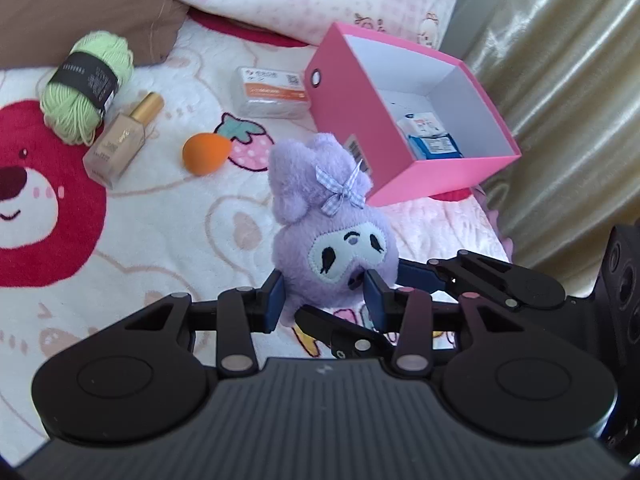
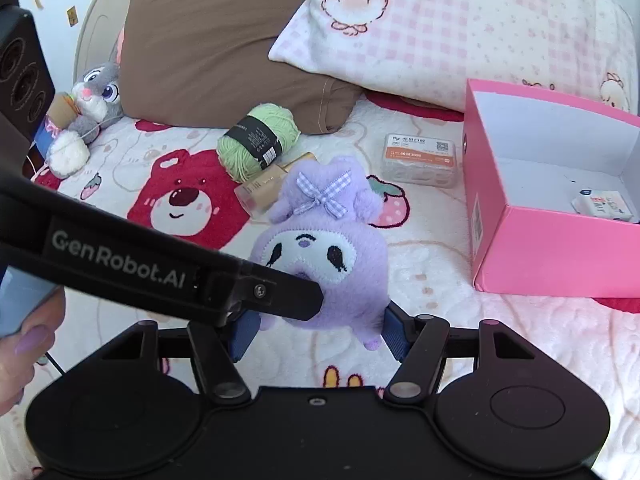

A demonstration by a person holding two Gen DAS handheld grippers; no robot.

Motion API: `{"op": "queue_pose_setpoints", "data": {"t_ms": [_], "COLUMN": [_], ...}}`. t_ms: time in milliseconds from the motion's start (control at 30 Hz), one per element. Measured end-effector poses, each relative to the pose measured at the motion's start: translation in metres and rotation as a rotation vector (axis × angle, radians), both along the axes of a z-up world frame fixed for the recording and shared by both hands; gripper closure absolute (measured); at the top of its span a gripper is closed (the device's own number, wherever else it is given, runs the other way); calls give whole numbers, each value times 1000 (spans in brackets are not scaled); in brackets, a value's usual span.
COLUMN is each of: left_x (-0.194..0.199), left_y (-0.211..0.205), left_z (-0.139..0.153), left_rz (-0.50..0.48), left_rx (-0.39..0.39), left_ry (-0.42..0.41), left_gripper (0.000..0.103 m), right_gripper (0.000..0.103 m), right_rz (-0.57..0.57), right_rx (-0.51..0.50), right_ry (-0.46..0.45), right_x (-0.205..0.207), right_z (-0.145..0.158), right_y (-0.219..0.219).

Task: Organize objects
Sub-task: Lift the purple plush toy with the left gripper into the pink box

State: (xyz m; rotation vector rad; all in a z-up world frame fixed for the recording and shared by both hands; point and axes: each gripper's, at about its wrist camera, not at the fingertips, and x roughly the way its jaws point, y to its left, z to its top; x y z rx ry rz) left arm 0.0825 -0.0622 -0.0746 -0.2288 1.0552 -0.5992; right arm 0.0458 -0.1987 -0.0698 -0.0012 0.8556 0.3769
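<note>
A purple plush toy [image 1: 332,216] with a checked bow hangs above the bed, face toward me. My left gripper [image 1: 325,300] is shut on its lower body, blue pads pressing both sides. My right gripper [image 2: 320,332] grips the same plush toy [image 2: 320,240] from below, its pads sunk into the fur. One of the left gripper's fingers [image 2: 288,300] crosses the right wrist view. An open pink box [image 1: 352,112] stands just beyond the plush, to the right, and holds small packets [image 1: 432,136].
On the bear-print blanket [image 1: 160,216] lie a green yarn ball [image 1: 86,84], a foundation bottle [image 1: 120,140], an orange sponge [image 1: 204,152] and a clear plastic case [image 1: 272,92]. Pillows [image 2: 224,48] and a grey bunny toy [image 2: 92,100] sit behind. A curtain [image 1: 560,100] hangs on the right.
</note>
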Motion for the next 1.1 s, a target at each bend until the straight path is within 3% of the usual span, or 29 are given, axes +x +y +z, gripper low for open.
{"op": "queue_pose_setpoints", "data": {"t_ms": [133,400,700,1100], "left_x": [-8,-16,-10,21], "left_y": [1,-10,-49,-110], "left_z": [21,77,129,134], "left_rz": [-7,-41,-116,-151], "left_rx": [-17,-38,-23,-39], "left_ry": [-9,-101,-135,-119], "left_gripper": [62,63,63,63], "right_gripper": [34,34,34,34], "right_rz": [-28,-23,-52,-109], "right_rx": [27,42,-11,-102], "right_ry": [13,-62,-79,-84], "right_x": [-8,-16,-14,12], "right_z": [21,70,121,136], "right_y": [-5,-19,-46,-90]}}
